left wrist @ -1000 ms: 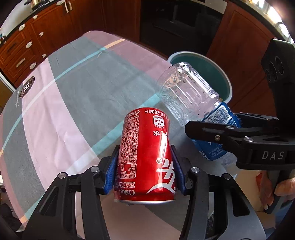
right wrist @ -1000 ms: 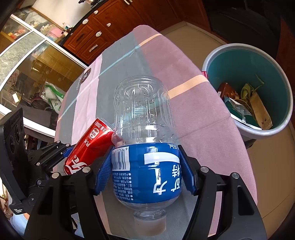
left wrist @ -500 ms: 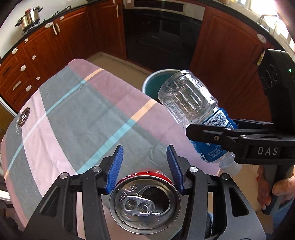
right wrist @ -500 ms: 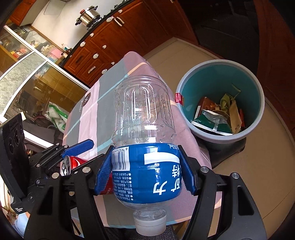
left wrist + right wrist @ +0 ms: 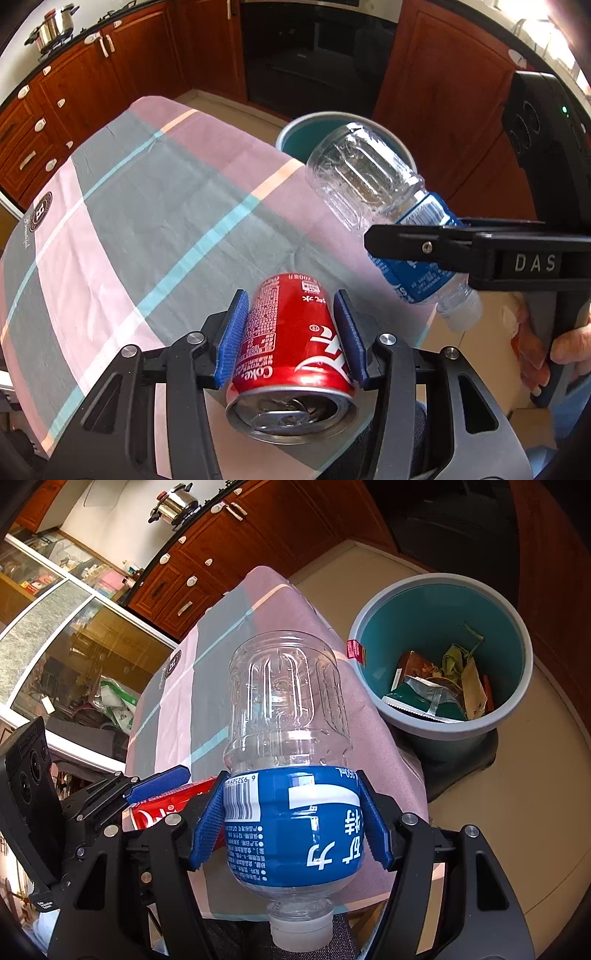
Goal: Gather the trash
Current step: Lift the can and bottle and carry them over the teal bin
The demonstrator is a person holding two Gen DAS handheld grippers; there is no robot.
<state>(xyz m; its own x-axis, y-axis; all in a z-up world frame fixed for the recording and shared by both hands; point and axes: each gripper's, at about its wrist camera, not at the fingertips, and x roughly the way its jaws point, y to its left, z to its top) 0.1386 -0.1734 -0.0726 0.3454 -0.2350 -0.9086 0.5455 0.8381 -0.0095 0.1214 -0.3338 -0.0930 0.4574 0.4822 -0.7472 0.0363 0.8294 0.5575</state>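
Holding the can (image 5: pixel 291 343) between my left gripper's (image 5: pixel 293 339) blue pads, I see it has swung back from end-on half a second ago to lying lengthwise, its opened top toward the camera. My right gripper (image 5: pixel 290 819) is clamped on the bottle (image 5: pixel 288 760) at its blue label, cap toward me, base pointing forward. Both are lifted off the tablecloth (image 5: pixel 147 206), above its near edge. The bin (image 5: pixel 439 657) has drawn nearer in the right view and sits on the floor just past the cloth's corner, already holding wrappers. From the left view most of it is probably hidden behind the bottle. I judge both pieces ready for dropping.
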